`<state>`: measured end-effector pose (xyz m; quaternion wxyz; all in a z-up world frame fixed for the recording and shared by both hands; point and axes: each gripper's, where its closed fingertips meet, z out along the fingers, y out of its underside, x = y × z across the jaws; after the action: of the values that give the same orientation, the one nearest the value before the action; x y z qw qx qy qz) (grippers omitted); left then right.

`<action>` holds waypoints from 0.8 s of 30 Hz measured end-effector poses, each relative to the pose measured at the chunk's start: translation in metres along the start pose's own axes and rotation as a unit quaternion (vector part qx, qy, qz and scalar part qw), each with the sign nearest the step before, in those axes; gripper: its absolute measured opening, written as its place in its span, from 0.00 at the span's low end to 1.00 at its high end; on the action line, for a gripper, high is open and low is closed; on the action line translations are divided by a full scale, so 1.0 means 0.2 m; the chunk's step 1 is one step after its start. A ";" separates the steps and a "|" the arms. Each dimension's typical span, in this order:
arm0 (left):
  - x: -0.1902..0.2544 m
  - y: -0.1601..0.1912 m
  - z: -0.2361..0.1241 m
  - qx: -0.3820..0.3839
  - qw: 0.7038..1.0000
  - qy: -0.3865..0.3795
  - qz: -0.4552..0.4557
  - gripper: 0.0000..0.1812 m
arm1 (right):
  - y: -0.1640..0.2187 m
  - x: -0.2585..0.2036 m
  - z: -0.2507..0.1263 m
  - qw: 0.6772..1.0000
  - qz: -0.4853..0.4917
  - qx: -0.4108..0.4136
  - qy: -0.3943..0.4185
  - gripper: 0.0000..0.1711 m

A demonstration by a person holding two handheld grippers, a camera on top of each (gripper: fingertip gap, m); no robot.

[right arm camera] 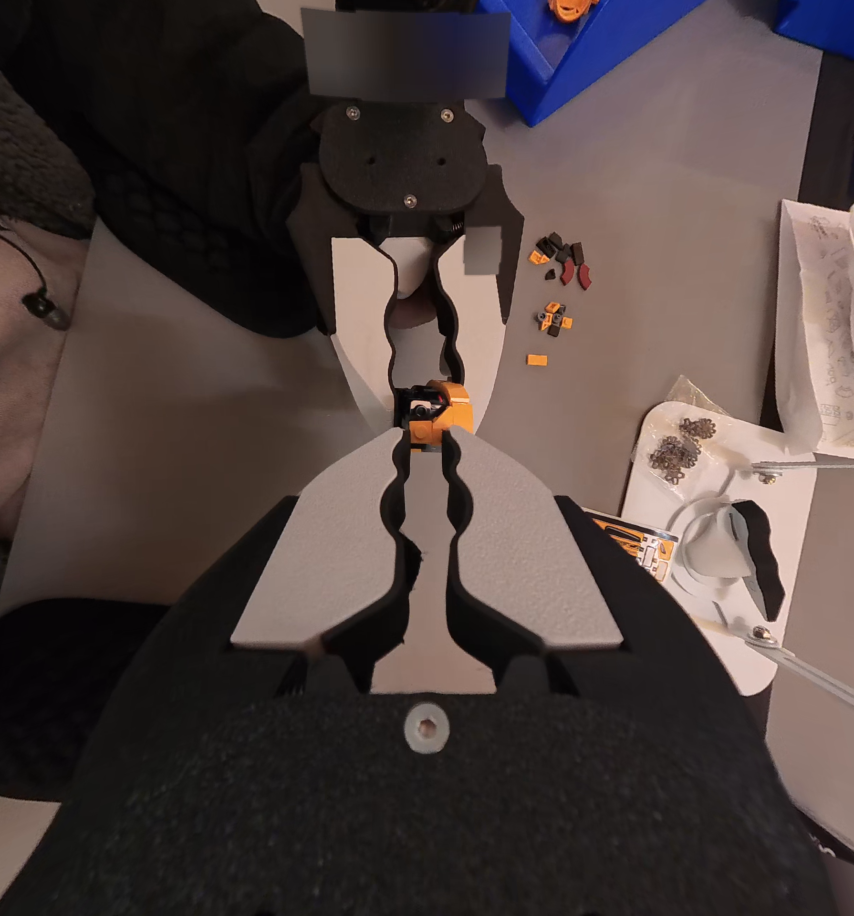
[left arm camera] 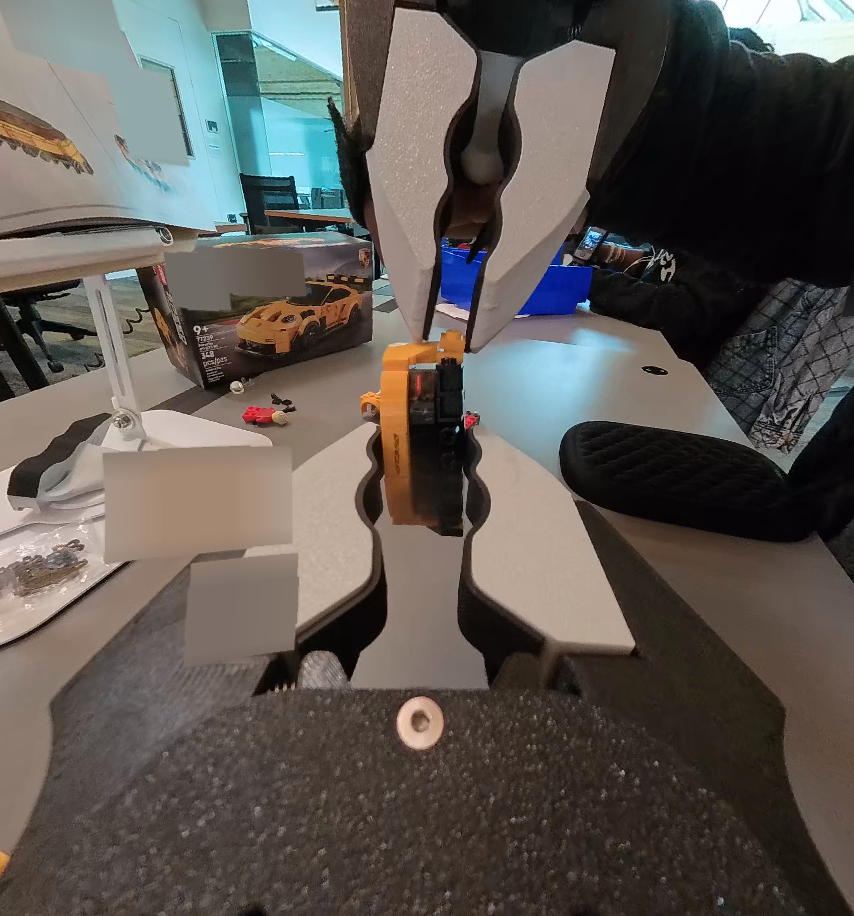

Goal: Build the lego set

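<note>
Left gripper point(left arm camera: 422, 476): fingers narrowed onto the orange-and-black lego assembly point(left arm camera: 422, 436), which stands on edge above the grey table point(left arm camera: 588, 347).
Right gripper point(left arm camera: 447, 342): descends from the far side; tips pinch the orange arch piece point(left arm camera: 437, 347) at the assembly's top.
Right wrist view: both grippers meet at the assembly point(right arm camera: 435, 414); its lower part is hidden behind the fingers.
Loose pieces point(right arm camera: 559, 292): small orange, black and dark red parts, right of the grippers.
Set box point(left arm camera: 271, 307): far left; partly blurred.
Blue bin point(left arm camera: 549, 292): far side, mostly hidden behind the right gripper.
</note>
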<state>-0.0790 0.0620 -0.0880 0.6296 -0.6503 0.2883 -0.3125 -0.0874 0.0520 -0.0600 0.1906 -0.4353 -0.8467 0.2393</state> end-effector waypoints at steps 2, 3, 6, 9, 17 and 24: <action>0.00 0.00 0.00 0.001 1.000 0.001 0.000 0.16 | 0.00 0.00 0.00 1.000 -0.001 0.000 0.000 0.07; 0.00 0.00 0.00 0.002 1.000 0.001 -0.001 0.16 | 0.00 0.00 0.00 1.000 -0.001 0.001 0.000 0.07; 0.00 -0.01 0.00 0.005 1.000 0.003 -0.003 0.16 | 0.00 0.00 0.00 1.000 -0.001 0.005 0.001 0.07; 0.00 -0.01 0.00 0.008 1.000 0.003 -0.004 0.16 | 0.00 0.00 0.00 1.000 -0.002 0.006 0.002 0.07; -0.01 -0.02 -0.01 0.014 1.000 0.001 -0.017 0.16 | -0.04 0.02 -0.02 0.999 -0.012 0.035 0.028 0.11; -0.06 0.00 -0.02 0.001 0.998 -0.015 -0.063 0.16 | -0.07 0.06 -0.03 0.960 -0.149 0.059 0.230 0.14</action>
<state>-0.0890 0.0683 -0.0875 0.6136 -0.6711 0.2372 -0.3418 -0.1008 0.0555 -0.0462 0.4390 -0.3356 -0.8196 0.1514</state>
